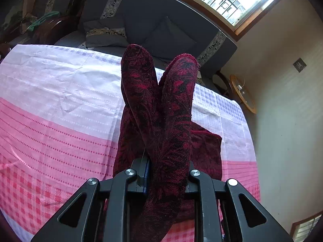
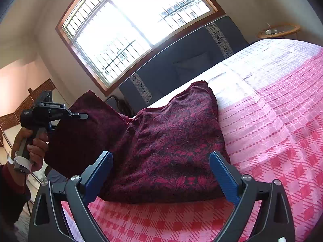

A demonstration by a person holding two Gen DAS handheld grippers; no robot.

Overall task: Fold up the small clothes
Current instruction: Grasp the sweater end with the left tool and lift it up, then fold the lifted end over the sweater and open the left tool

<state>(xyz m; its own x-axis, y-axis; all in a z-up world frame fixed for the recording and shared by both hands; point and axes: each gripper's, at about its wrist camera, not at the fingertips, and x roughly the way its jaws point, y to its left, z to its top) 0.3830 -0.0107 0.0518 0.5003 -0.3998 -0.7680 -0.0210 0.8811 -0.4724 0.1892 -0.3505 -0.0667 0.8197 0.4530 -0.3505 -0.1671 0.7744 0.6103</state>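
- Centrally, dark red patterned cloth (image 2: 167,141): lies on the pink-and-white checked bedspread (image 2: 272,125), one side lifted clear.
- Left gripper (image 1: 167,177): fingers clenched on a bunched fold of the cloth, raised beside the bed.
- Right gripper (image 2: 161,173): blue pads (image 2: 224,177) spread wide, grasping nothing; cloth lies between them.

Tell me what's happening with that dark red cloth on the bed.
A person is folding a dark red patterned cloth on a pink checked bedspread. The left tool is shut on one edge and holds it lifted off the bed. The right tool is open near the cloth's front edge, gripping nothing.
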